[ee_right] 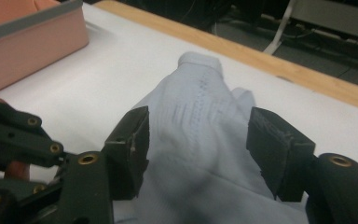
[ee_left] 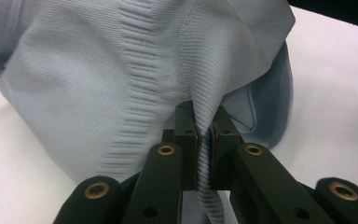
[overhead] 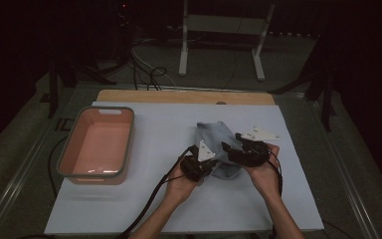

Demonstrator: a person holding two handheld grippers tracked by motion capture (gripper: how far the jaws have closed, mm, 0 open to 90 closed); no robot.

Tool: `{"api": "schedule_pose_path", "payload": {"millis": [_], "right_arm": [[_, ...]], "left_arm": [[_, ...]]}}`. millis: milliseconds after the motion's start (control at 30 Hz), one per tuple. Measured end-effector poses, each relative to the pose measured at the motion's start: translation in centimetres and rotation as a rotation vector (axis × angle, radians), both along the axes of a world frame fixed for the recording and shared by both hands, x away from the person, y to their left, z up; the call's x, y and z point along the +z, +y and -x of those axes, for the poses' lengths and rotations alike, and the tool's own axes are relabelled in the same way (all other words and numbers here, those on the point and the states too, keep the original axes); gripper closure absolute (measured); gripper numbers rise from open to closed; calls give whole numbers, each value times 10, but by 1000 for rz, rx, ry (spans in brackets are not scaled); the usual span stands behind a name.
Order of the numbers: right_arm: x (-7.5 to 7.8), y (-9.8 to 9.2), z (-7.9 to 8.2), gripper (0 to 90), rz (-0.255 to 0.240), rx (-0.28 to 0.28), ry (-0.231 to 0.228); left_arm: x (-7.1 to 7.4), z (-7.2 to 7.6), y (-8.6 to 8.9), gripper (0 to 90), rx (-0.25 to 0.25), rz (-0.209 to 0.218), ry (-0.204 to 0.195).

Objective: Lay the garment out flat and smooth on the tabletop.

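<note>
We see the pale blue knitted garment point(overhead: 218, 144) lying right of centre in the high view on the white table point(overhead: 159, 199), its ribbed edge pinched tight in the left gripper point(ee_left: 204, 140). The right gripper point(ee_right: 198, 144) straddles the cloth, jaws apart and not pressing it, both hands rising from the bottom edge with palms turned inward. The pink basin point(overhead: 99, 142) sits well apart at the left.
</note>
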State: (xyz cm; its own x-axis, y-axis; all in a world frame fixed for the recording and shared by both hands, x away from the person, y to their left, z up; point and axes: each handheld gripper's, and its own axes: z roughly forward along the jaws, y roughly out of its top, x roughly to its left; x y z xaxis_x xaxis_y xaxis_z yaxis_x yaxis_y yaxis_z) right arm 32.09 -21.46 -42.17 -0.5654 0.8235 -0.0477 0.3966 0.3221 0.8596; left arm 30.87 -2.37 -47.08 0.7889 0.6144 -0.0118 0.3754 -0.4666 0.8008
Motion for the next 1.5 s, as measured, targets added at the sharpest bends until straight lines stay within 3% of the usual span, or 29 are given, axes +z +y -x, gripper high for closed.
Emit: {"api": "schedule_pose_path", "payload": {"millis": [267, 467, 600, 733, 967, 1033, 1267, 1500], "right_arm": [[-14, 17, -14, 487, 47, 19, 56], [-23, 25, -18, 675, 78, 42, 102], [-25, 28, -18, 824, 107, 48, 108], [-23, 25, -17, 851, 106, 34, 105], [-19, 12, -17, 855, 97, -4, 75], [-18, 2, -16, 856, 94, -42, 63], [-15, -31, -17, 856, 54, -144, 58], [-14, -55, -17, 856, 43, -218, 45]], "left_arm": [[-2, 6, -1, 852, -23, -11, -8], [-4, 7, 2, 832, -26, 1, -5], [-3, 9, 5, 736, -34, 23, -1], [1, 9, 11, 633, -22, 38, -1], [6, 5, 25, 495, 31, 77, -3], [8, 3, 31, 472, 63, 83, -8], [2, -3, 43, 469, 115, 90, 19], [-5, -5, 38, 468, 107, 70, 36]]}}
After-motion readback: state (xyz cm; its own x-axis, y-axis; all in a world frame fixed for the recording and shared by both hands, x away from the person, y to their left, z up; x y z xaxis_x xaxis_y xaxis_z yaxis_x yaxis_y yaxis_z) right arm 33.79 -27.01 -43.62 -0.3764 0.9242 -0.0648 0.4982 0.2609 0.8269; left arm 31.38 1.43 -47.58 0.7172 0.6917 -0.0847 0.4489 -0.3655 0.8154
